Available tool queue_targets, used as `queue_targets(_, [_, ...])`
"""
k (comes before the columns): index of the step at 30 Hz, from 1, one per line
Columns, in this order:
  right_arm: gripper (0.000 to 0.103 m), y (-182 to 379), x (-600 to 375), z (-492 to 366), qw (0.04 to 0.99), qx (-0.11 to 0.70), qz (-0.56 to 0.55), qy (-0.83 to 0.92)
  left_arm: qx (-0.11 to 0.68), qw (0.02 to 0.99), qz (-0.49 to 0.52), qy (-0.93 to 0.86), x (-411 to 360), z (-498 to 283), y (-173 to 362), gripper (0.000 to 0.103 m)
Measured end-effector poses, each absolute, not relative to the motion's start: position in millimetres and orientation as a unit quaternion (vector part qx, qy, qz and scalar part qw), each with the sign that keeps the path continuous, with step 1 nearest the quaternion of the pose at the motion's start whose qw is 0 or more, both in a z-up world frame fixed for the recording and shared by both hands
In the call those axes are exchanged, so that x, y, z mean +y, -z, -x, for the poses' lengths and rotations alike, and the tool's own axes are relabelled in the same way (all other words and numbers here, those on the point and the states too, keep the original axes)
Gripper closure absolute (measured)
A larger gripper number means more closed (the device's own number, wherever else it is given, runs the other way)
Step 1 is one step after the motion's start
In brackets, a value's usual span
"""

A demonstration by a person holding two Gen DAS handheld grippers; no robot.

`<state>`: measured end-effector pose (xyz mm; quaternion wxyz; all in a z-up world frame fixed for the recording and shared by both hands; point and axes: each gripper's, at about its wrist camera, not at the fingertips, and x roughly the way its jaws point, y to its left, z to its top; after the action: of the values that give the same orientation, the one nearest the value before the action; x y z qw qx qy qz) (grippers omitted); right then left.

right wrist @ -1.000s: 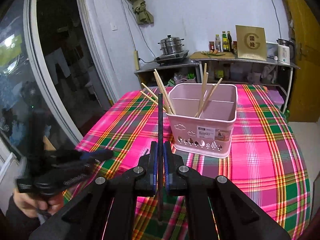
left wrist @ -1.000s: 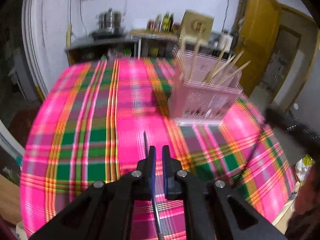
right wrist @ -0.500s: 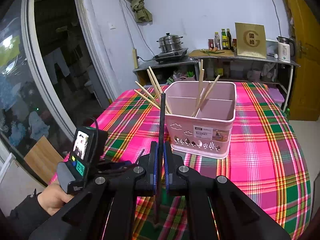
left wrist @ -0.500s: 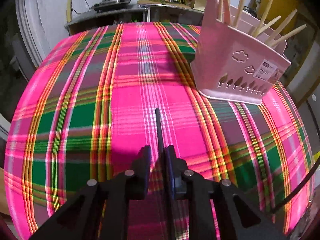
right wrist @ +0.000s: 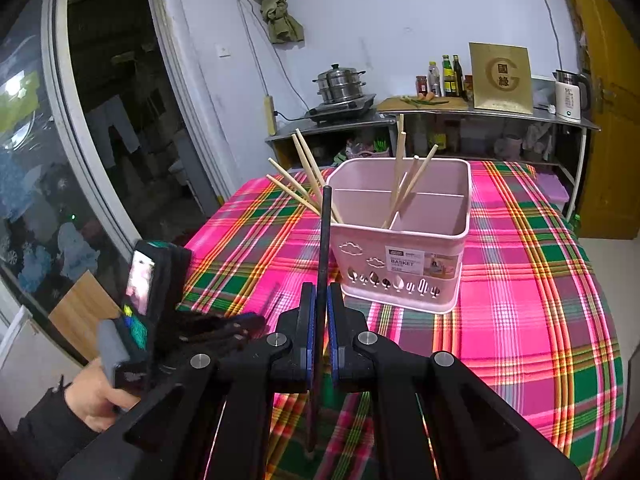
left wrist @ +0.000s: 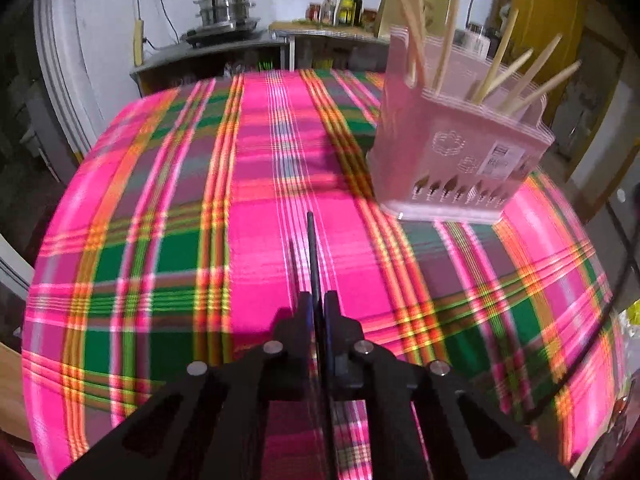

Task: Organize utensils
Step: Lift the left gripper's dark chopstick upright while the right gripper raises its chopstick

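Observation:
A pink utensil basket stands on the plaid tablecloth with several wooden chopsticks leaning in its compartments; it also shows at the upper right of the left wrist view. My right gripper is shut on a black chopstick that points up in front of the basket. My left gripper is shut on another black chopstick, low over the cloth, left of the basket. The left gripper body appears in the right wrist view.
A counter with a steamer pot, bottles, a gold box and a kettle stands beyond the table. A glass door is to the left, a yellow door to the right. The table edge curves close below.
My left gripper has shut on the black chopstick and lifted back from the cloth. My right gripper has held its chopstick almost still, drifting slightly back from the basket.

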<state>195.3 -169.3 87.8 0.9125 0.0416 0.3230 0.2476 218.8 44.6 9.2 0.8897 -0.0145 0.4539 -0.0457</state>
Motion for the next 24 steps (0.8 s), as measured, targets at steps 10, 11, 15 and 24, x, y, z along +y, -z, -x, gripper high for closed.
queue_targets(10, [0.098, -92, -170, -189, 0.915, 0.317, -0.041, -0.247, 0.37, 0.926, 0.038, 0.062, 64, -179, -86, 0.097])
queue_targets(11, [0.098, -92, -169, -188, 0.915, 0.316, -0.041, -0.247, 0.363, 0.929, 0.038, 0.063, 66, -175, -92, 0.097])
queue_targets(15, [0.098, -96, -169, -185, 0.916, 0.313, -0.039, -0.247, 0.341, 0.937, 0.037, 0.069, 67, -163, -110, 0.097])
queue_targets(24, [0.098, -105, -169, -177, 0.919, 0.304, -0.033, -0.248, 0.331, 0.94, 0.042, 0.078, 67, -150, -120, 0.097])
